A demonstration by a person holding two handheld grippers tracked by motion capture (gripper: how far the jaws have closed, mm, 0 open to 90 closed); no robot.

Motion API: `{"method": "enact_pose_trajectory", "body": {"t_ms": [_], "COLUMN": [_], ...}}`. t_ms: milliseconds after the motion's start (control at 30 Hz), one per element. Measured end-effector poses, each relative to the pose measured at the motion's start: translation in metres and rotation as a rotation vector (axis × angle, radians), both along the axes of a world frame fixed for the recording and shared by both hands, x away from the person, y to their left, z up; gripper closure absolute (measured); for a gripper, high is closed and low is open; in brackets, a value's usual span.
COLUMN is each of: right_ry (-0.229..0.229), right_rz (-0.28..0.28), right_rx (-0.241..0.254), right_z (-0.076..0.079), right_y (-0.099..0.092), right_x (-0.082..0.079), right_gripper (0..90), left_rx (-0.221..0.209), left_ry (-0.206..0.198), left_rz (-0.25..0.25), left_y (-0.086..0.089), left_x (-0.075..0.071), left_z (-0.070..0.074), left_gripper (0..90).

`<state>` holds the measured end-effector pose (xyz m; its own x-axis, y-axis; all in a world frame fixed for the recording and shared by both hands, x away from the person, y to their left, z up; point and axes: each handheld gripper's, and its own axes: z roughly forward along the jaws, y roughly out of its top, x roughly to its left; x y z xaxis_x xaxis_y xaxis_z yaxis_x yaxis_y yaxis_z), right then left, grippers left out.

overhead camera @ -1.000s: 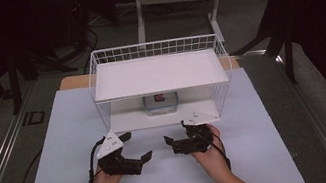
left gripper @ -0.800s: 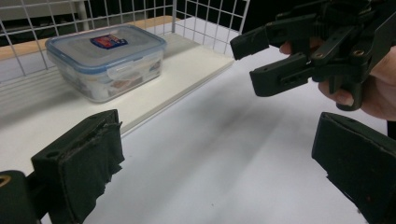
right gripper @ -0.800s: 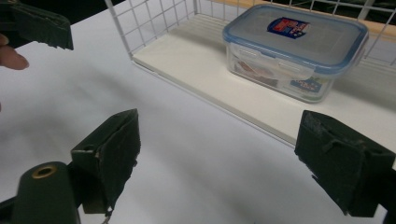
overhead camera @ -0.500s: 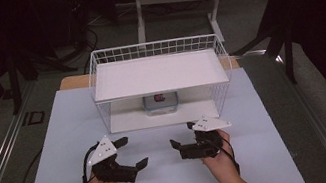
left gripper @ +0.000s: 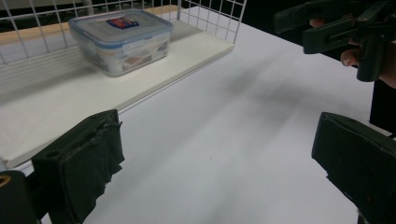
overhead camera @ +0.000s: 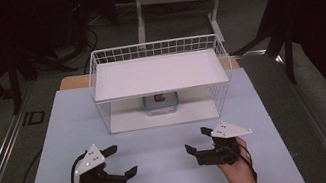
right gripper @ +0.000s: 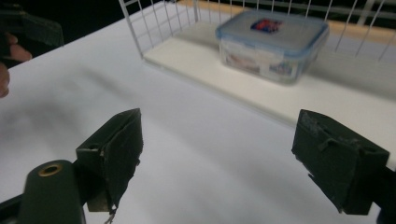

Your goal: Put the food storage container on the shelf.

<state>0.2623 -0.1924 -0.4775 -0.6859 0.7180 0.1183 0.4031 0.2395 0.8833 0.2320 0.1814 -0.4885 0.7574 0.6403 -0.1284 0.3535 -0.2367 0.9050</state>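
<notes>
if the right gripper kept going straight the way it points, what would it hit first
Probably the front edge of the white shelf board, then the lidded container on it. The table before it looks free; depth is uncertain.

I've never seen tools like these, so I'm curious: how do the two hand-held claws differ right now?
The left claw sits near the table's left front; the right claw sits toward the right. The left claw's grey plate tilts steeply, while the right claw's lies flatter. The left claw points to the right, while the right claw points to the left, so they face each other. Both are black, open, empty, and apart from the lidded container on the wire rack's lower shelf.
</notes>
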Motion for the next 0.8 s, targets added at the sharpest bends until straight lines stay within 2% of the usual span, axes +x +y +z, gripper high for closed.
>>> {"method": "enact_pose_trajectory", "body": {"t_ms": [67,233,367,533,667,733,800], "right_ry": [0.006,0.01,0.034,0.015,0.003,0.012,-0.001], "right_rz": [0.0,-0.019,-0.048,-0.065,-0.082,-0.078,-0.072], "right_rx": [-0.004,-0.016,0.008,-0.012,-0.04,-0.007,-0.039], "right_z": [-0.001,-0.006,-0.01,-0.016,-0.022,-0.024,-0.028], "right_y": [-0.007,-0.025,-0.039,-0.052,-0.06,-0.064,-0.063], "right_x": [-0.004,-0.013,-0.018,-0.024,-0.025,-0.024,-0.023], "right_gripper": [16.1,15.0,14.9,15.0,14.8,14.5,14.5], "left_rx": [0.018,0.01,0.007,0.044,0.035,0.029,0.021], "left_ry": [0.005,0.018,0.011,0.011,0.011,0.003,0.005], "left_rz": [0.012,0.036,0.061,0.087,0.106,0.12,0.133], "left_y": [0.005,0.019,0.028,0.034,0.039,0.042,0.044], "left_x": [-0.003,-0.008,-0.01,-0.014,-0.017,-0.017,-0.017], "left_z": [-0.002,-0.007,-0.01,-0.016,-0.022,-0.023,-0.025], "left_gripper": [2.9,2.9,2.9,2.9,2.8,2.9,2.9]}}
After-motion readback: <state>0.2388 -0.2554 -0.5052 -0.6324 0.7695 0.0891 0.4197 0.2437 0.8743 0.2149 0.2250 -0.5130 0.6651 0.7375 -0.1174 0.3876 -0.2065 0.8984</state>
